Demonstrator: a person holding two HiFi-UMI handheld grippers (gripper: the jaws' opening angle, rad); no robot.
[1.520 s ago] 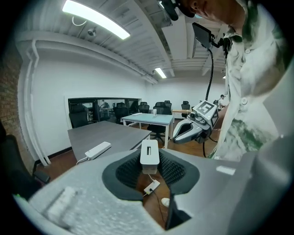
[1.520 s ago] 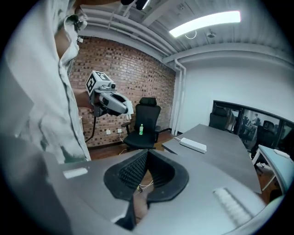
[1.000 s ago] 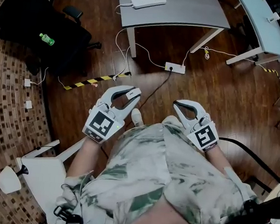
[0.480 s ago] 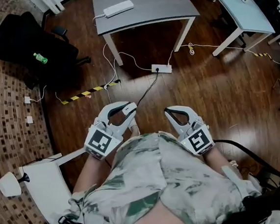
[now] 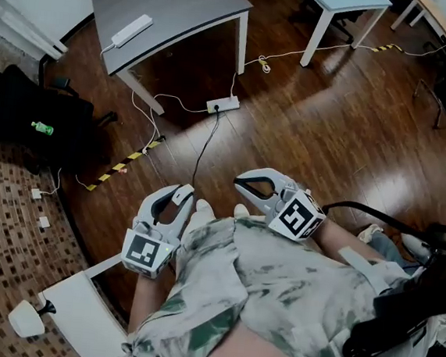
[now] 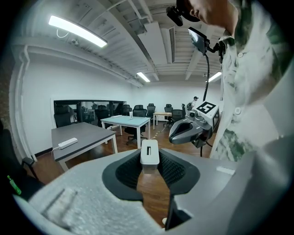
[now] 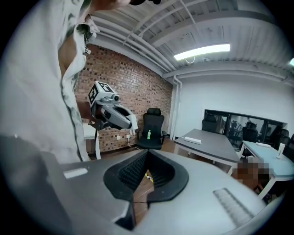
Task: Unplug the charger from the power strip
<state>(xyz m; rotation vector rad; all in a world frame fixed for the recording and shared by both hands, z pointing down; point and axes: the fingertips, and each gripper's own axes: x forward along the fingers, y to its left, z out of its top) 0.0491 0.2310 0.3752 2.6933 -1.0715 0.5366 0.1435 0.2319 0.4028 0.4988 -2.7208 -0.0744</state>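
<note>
— While the left gripper (image 5: 179, 195) and the right gripper (image 5: 240, 183) are hovering in front of the person's body, how far is the unplugging procedure advancing?

— Assessment: the procedure is not showing as complete. The power strip (image 5: 224, 104) is lying on the wooden floor (image 5: 313, 135) near a leg of the grey table (image 5: 185, 5), well apart from both grippers. A dark plug (image 5: 212, 110) is sitting in its near end, and a black cable (image 5: 200, 144) is running from it toward the person.

— What are the jaws doing?

— In the left gripper view, the left jaws are clamping a small white block (image 6: 149, 153) with a dark slot in its face. Whether that block is a charger cannot be determined. In the right gripper view, the right jaws are resting closed on each other with nothing between them.

— Is a second strip (image 5: 132, 30) coming into consideration?

— Yes. It is lying on the table top with a white lead leaving one end. It is too small to tell whether anything is plugged into it.

— What is remaining?

— Judging from the seated plug, three steps are remaining: closing the distance to the floor strip, gripping the plug body, and drawing it straight out while the strip is being steadied.
</note>
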